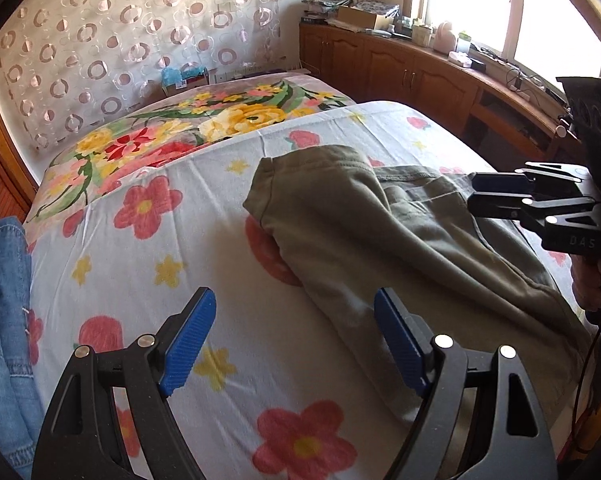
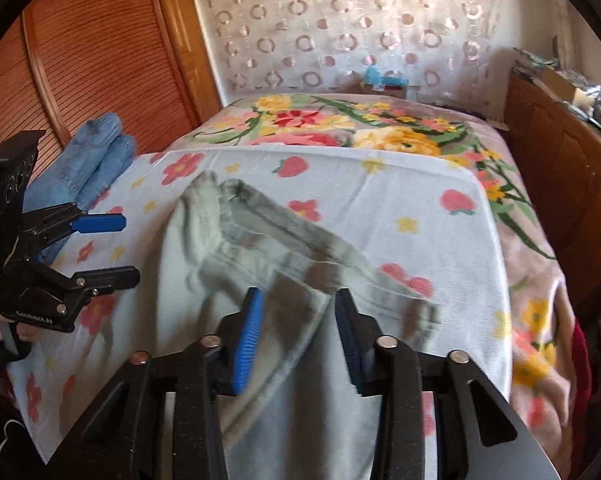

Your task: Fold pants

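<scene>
Flower-printed bedsheet [image 1: 148, 264] is carrying olive pants [image 1: 400, 240] while the left gripper [image 1: 296, 344] and right gripper [image 2: 296, 344] are hovering wide-fingered, gripping nothing.

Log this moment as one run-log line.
pants: partly folded on bed sheet | left gripper: open, empty | right gripper: open over pants

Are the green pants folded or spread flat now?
Partly folded: the pants lie on the sheet with one part doubled over another, not flat.
</scene>
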The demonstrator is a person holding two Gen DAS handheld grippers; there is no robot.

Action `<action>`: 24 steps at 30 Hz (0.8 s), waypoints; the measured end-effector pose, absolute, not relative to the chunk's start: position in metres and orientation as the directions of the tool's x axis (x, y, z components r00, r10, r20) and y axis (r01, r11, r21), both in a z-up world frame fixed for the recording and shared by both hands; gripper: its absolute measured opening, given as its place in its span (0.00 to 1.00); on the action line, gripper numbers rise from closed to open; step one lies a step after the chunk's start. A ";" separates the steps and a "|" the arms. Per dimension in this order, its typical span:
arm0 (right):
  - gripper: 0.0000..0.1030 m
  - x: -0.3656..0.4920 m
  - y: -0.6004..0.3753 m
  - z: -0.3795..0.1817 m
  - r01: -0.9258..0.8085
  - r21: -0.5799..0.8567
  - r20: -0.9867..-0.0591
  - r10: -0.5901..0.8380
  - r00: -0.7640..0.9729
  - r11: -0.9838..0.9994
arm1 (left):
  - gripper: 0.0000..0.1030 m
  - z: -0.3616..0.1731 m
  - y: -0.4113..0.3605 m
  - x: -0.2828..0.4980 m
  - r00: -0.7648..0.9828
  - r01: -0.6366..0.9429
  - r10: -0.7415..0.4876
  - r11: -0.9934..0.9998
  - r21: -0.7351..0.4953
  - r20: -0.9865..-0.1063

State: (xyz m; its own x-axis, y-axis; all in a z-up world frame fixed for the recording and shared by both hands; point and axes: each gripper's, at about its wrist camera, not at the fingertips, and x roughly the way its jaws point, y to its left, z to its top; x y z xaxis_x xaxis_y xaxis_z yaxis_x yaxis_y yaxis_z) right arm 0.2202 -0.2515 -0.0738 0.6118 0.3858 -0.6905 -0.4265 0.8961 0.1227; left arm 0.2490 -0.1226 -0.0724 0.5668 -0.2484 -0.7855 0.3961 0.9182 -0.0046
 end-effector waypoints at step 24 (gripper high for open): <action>0.05 0.219 -0.287 -0.058 -0.347 0.071 -0.609 0.316 0.727 0.935 | 0.80 -0.075 -0.123 0.261 0.570 0.375 -0.251 0.927 -0.024 -0.782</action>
State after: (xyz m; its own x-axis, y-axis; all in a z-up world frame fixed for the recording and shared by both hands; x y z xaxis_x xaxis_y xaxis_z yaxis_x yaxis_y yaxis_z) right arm 0.2193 -0.2874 -0.0584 0.7272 0.3162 -0.6093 -0.3469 0.9352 0.0714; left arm 0.2607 -0.1232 -0.0755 0.5700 -0.2510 -0.7824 0.3750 0.9267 -0.0241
